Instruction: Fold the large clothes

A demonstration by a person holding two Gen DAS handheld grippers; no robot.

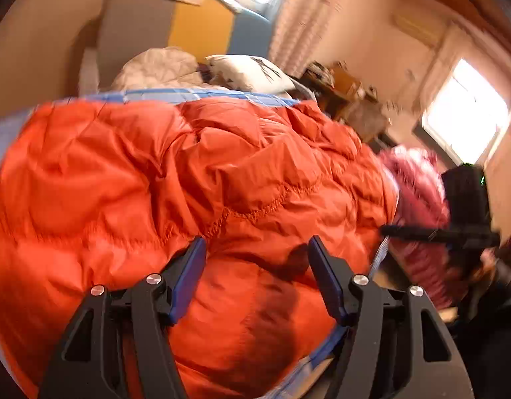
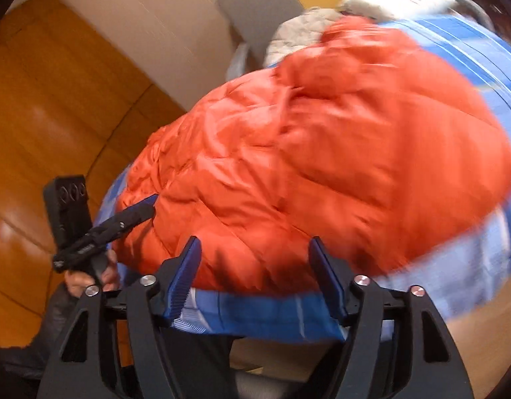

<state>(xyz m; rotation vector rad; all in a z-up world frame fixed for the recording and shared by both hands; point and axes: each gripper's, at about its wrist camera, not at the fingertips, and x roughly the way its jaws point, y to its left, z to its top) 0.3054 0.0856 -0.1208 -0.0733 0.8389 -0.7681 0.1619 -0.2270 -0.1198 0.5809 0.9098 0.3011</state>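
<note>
Orange quilted nylon fills both views: a puffy orange down jacket (image 1: 175, 179) lies spread over a blue-and-white checked bed sheet (image 1: 195, 93), taking up the centre and left of the left wrist frame and the centre and right of the right wrist frame.

The left gripper (image 1: 255, 259) hovers at the bottom centre of its frame with jaws spread wide and nothing between them, the padded fabric directly ahead. The right gripper (image 2: 255, 259) is likewise spread and empty, sitting at the lower edge of the jacket where the sheet's blue border shows.

The jacket seems to run lengthwise from lower left to upper right in the right wrist view. The other tool appears at the left of that frame with its blue fingertips (image 2: 146, 204) at the jacket's near-left end, though contact is uncertain. Judging by this, the left gripper is nearer to fabric it could pinch.

Motion blur smears much of the scene. Sleeves, collar and hem cannot be picked out, so which end is which stays unclear. A pink fluffy item (image 1: 418, 179) at the right of the left wrist frame is too blurred to identify.
</note>
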